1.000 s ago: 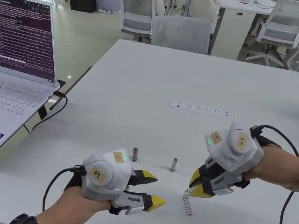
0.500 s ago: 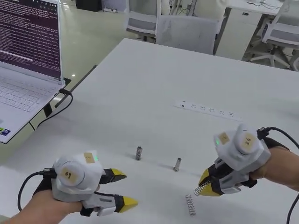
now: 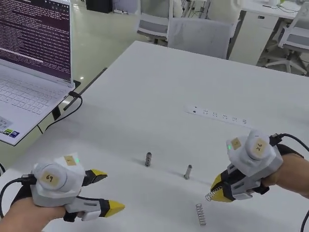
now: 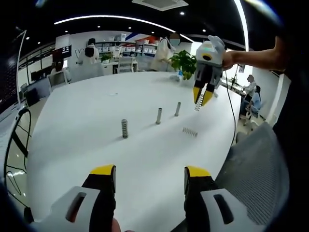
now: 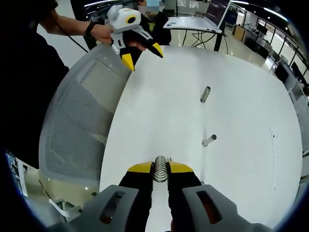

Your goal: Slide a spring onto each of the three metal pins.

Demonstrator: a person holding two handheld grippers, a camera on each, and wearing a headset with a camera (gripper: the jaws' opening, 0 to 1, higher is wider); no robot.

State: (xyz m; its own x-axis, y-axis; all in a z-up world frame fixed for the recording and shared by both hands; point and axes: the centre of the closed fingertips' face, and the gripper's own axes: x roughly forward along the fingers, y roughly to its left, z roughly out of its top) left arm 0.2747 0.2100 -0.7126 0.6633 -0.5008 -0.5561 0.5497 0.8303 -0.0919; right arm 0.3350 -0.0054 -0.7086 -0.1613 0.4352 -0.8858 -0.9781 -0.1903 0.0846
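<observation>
Your R gripper point(image 3: 218, 194) clamped on a spring point(image 5: 160, 170), your L gripper point(image 3: 108, 191) jaws apart by table's point(image 3: 145, 96) near edge, bare pin point(image 3: 188, 171) between them, open tabletop round it.

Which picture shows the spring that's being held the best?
The right gripper view. The held spring sits close up in the middle, pinched between the yellow fingers. In the head view its end pokes out below the right gripper. In the left gripper view it looks tiny and far away.
</observation>
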